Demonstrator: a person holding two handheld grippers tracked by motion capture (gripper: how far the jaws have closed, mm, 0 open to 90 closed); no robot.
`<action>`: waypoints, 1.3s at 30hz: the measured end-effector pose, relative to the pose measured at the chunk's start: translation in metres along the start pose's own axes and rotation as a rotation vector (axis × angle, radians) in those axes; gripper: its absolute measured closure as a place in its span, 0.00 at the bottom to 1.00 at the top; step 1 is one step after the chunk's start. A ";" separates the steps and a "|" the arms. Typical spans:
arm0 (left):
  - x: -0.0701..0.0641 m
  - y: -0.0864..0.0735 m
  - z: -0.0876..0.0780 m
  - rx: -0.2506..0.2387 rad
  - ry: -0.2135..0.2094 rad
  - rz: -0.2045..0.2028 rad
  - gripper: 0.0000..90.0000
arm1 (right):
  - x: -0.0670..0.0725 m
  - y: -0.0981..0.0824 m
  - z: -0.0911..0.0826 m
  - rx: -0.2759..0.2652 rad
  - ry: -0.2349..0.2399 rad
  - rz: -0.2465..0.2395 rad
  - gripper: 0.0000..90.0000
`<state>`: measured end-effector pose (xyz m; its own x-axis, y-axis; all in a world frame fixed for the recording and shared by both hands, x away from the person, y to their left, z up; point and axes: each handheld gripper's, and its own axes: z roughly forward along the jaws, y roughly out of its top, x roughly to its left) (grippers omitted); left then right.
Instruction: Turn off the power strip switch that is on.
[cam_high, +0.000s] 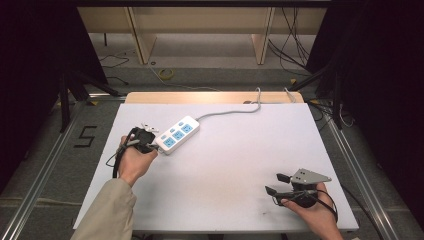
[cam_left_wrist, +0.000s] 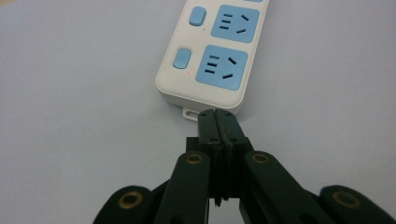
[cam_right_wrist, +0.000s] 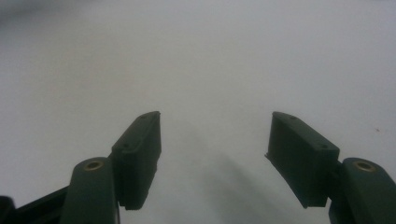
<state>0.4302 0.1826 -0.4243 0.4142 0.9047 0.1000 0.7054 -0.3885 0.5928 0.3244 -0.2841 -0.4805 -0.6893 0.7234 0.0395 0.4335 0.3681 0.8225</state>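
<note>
Two hand-held grippers: our left hand-held gripper (cam_left_wrist: 217, 122), jaws pressed together, sits at the strip (cam_high: 176, 134) end on the surface (cam_high: 225, 170), probably nudging it next, right hand-held gripper (cam_right_wrist: 215, 154) spread, idle.

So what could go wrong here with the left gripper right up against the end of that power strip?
The left gripper is shut, its tips at the power strip's near end, so a push may slide or swing the strip on the smooth table rather than seat it. The strip's cable runs off the far edge and could tug it askew. The right gripper sits open, far off, too distant to steady it.
</note>
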 end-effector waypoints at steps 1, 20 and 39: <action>0.000 0.000 0.000 0.000 0.001 -0.001 1.00 | 0.000 0.000 0.000 0.000 0.000 0.000 0.39; 0.002 0.005 0.007 0.014 0.012 0.014 1.00 | 0.001 0.000 0.000 -0.004 0.004 -0.001 0.39; 0.005 0.012 0.011 0.031 0.016 0.012 1.00 | 0.002 0.000 -0.001 -0.008 0.005 0.002 0.39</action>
<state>0.4469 0.1809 -0.4255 0.4142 0.9023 0.1197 0.7179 -0.4047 0.5664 0.3228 -0.2834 -0.4797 -0.6913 0.7212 0.0442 0.4303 0.3618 0.8270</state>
